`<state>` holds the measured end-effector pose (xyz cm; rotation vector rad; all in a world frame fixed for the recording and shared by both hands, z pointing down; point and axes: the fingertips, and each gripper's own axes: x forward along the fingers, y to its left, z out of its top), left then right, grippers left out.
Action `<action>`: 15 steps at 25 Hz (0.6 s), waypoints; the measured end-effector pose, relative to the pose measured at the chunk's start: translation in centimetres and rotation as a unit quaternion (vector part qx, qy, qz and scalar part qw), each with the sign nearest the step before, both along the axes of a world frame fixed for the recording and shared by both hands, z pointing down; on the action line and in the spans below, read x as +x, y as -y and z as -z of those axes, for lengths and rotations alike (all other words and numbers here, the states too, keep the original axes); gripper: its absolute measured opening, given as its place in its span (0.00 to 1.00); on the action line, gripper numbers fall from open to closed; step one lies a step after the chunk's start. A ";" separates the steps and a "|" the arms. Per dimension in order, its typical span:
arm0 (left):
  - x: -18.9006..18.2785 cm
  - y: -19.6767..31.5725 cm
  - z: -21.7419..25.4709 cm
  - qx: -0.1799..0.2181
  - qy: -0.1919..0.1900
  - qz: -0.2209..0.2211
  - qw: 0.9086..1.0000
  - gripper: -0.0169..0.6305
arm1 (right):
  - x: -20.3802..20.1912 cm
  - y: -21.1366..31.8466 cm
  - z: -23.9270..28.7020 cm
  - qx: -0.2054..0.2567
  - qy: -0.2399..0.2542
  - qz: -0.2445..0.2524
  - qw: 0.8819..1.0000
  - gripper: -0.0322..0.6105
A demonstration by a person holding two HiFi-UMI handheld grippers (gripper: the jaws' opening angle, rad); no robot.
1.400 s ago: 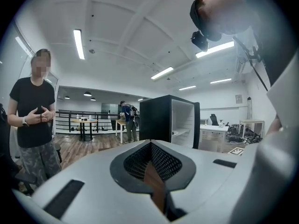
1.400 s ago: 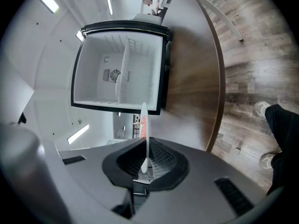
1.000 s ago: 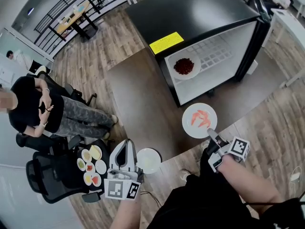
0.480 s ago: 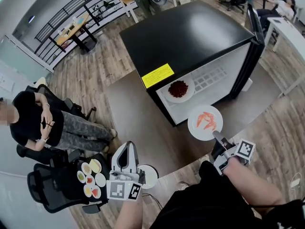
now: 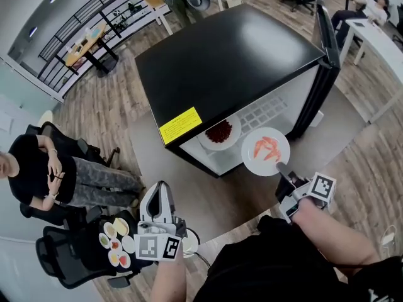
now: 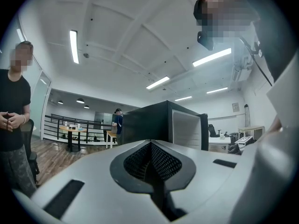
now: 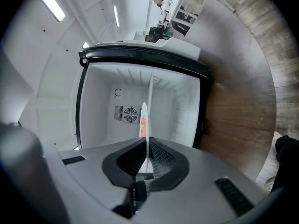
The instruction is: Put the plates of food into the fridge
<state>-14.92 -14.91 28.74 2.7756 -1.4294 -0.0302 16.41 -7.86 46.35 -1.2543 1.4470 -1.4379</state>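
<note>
The black fridge (image 5: 233, 55) stands open, its door (image 5: 325, 43) swung to the right. On its white shelf sits a plate of dark red food (image 5: 218, 133). My right gripper (image 5: 279, 167) is shut on the rim of a white plate of pink-orange food (image 5: 266, 151), held level at the fridge opening, right of the red plate. In the right gripper view that plate (image 7: 144, 120) shows edge-on between the jaws of the right gripper (image 7: 145, 146), with the white fridge interior (image 7: 121, 101) behind it. My left gripper (image 5: 159, 189) is low at the left, shut and empty (image 6: 150, 146).
A black chair carries a tray of several small food plates (image 5: 114, 243) at the lower left. A white plate (image 5: 189, 241) shows just right of the left gripper. A person in black (image 5: 38, 168) sits at the left. Tables and railings stand at the back.
Both grippers have come closer to the fridge. The right one has carried the pink-orange plate up to the open shelf, beside the red plate. The left stays shut.
</note>
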 end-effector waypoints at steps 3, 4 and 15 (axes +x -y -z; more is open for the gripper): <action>1.2 0.8 0.6 0.007 0.000 0.007 1.000 0.03 | 1.9 1.1 0.3 0.000 -0.001 -0.002 1.000 0.08; 1.5 1.0 0.8 0.009 0.000 0.010 1.000 0.03 | 2.4 1.5 0.4 0.000 -0.002 -0.002 1.000 0.08; 2.0 3.5 0.9 0.008 0.019 0.050 0.999 0.03 | 5.5 5.8 0.2 -0.020 -0.015 0.001 1.000 0.08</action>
